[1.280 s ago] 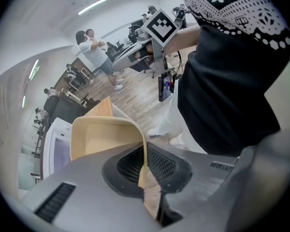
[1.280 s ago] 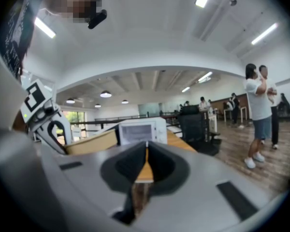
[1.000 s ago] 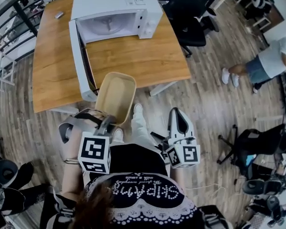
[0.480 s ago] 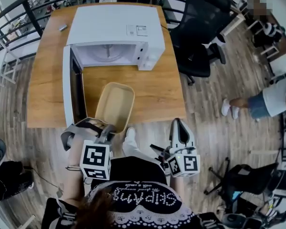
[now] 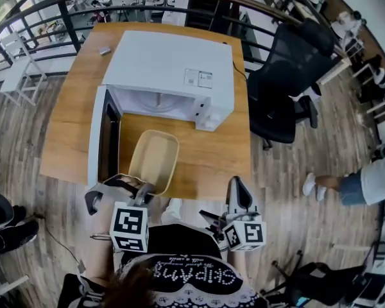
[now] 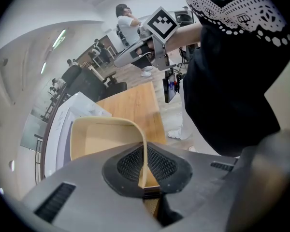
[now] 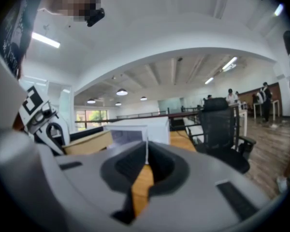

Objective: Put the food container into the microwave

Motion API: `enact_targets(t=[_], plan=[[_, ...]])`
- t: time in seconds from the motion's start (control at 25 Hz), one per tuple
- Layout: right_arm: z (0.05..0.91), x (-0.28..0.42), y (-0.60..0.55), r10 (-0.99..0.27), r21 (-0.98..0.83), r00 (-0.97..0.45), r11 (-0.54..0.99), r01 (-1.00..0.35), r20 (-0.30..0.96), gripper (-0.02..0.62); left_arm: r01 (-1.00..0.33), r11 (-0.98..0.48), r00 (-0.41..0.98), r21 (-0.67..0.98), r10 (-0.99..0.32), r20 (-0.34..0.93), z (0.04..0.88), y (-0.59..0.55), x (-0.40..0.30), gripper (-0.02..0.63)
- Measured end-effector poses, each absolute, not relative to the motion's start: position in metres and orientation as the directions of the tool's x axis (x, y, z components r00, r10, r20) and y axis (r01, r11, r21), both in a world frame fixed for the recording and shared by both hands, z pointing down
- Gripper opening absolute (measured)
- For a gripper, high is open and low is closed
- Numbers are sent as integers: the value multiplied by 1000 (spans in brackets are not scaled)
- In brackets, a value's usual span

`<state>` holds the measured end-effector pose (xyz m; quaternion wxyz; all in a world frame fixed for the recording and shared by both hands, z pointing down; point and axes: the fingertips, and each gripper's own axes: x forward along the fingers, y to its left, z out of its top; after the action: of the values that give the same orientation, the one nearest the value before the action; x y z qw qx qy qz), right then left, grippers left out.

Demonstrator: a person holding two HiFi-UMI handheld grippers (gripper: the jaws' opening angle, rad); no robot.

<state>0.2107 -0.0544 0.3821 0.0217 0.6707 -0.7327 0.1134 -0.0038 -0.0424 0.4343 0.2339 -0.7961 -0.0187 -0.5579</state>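
A beige, empty food container (image 5: 153, 161) hangs over the front part of the wooden table (image 5: 74, 120), just before the white microwave (image 5: 173, 66). The microwave's door (image 5: 97, 140) stands swung open to the left, and its cavity (image 5: 155, 99) faces me. My left gripper (image 5: 140, 187) is shut on the container's near rim; in the left gripper view the rim (image 6: 144, 164) runs between the dark pads. My right gripper (image 5: 237, 186) hovers at the table's front edge, shut, with nothing in it. The right gripper view shows the microwave (image 7: 135, 131) straight ahead.
A black office chair (image 5: 282, 85) stands right of the table. A small grey object (image 5: 103, 51) lies at the table's far left corner. A black railing (image 5: 64, 8) runs behind the table. A person's legs (image 5: 346, 185) show at the right.
I have stepped closer to the table. The container, still in the left gripper, has come over the tabletop and nearer the microwave opening. The right gripper moved along, still shut.
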Motion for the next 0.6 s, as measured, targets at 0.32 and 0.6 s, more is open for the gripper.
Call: enact_targets(t=[0.32, 0.6], plan=[[387, 224, -92, -965, -132, -174, 149, -980, 197, 34, 218, -909, 356, -355, -264, 896, 437, -68, 8, 38], [393, 225, -98, -954, -128, -207, 183, -975, 216, 34, 190, -912, 362, -364, -279, 889, 441, -72, 15, 38]])
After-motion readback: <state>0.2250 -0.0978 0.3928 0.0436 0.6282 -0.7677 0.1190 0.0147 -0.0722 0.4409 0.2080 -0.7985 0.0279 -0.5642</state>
